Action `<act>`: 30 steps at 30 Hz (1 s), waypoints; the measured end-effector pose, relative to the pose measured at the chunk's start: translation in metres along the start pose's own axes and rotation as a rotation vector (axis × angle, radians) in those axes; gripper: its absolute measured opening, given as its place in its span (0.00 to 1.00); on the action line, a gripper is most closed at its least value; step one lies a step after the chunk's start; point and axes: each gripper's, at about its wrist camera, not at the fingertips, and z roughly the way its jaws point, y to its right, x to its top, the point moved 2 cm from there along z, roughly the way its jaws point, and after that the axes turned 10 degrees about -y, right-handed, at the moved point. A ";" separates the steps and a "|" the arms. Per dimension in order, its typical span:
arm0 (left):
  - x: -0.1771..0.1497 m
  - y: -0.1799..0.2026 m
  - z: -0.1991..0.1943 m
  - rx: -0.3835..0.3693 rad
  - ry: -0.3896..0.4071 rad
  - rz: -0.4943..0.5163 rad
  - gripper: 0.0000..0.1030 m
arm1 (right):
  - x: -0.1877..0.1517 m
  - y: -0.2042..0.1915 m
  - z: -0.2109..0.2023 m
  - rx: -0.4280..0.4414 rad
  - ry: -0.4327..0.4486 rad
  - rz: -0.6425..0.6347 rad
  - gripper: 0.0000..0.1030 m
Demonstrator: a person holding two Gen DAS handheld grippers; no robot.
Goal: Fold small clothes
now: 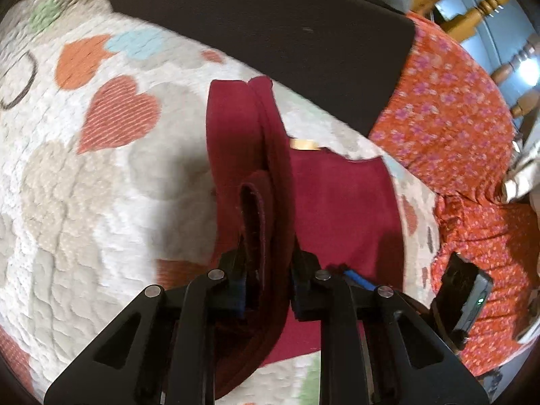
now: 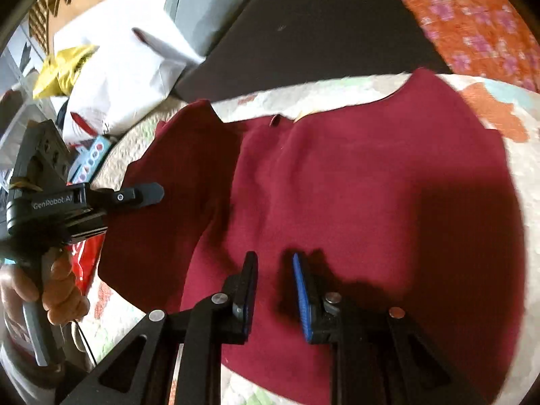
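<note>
A dark red small garment lies on a quilted bedspread with hearts. My left gripper is shut on a folded edge of the garment and holds that fold raised off the bed. In the right wrist view the left gripper shows at the garment's left side, held by a hand. My right gripper is open, its fingers just above the middle of the garment, holding nothing.
A dark cushion lies at the back. An orange floral cloth is on the right with a black device on it. White bags and a yellow packet sit off the bed's left.
</note>
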 end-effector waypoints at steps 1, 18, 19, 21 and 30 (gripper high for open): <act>-0.001 0.009 -0.001 -0.004 0.001 0.013 0.16 | -0.004 0.006 -0.005 0.000 -0.001 0.004 0.19; -0.031 0.088 0.055 -0.207 -0.190 0.191 0.34 | -0.018 0.101 -0.016 0.527 0.227 0.596 0.52; -0.029 0.091 0.042 -0.282 -0.199 0.196 0.47 | -0.019 0.098 -0.016 0.523 0.224 0.589 0.53; -0.029 0.090 0.020 -0.305 -0.167 0.214 0.61 | -0.017 0.092 -0.018 0.499 0.206 0.548 0.58; -0.063 0.050 0.005 0.147 -0.111 0.367 0.61 | -0.004 0.057 -0.009 0.412 0.151 0.416 0.68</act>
